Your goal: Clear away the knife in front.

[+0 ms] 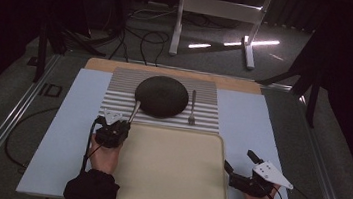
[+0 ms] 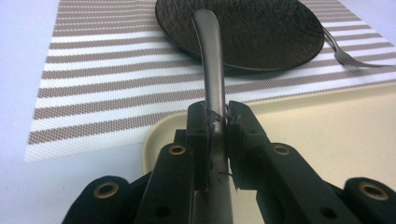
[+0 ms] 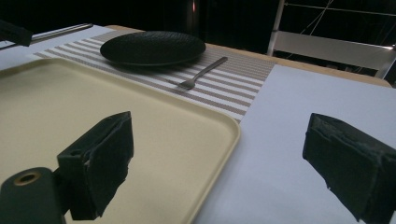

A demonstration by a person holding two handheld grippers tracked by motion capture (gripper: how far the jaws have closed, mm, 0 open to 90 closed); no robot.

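Observation:
My left gripper (image 1: 122, 125) (image 2: 218, 117) is shut on a slim metal utensil (image 1: 134, 111) (image 2: 211, 56). The utensil's rounded end reaches toward the left rim of a dark round plate (image 1: 161, 95) (image 2: 252, 32) (image 3: 152, 46), and its other end is hidden under the jaws. The gripper hovers at the far left corner of a cream tray (image 1: 171, 169) (image 2: 327, 126) (image 3: 93, 102). A fork (image 1: 192, 109) (image 2: 345, 53) (image 3: 203, 72) lies right of the plate on a striped placemat (image 1: 121, 80) (image 2: 107, 79) (image 3: 233, 88). By the tray's right edge my right gripper (image 1: 239, 161) (image 3: 219, 154) stands open with nothing between its pads.
A pale blue sheet (image 1: 248, 117) covers the tabletop under the tray and placemat. Beyond the table's far edge stand a white metal frame (image 1: 214, 13) and cables on the floor (image 1: 141, 37).

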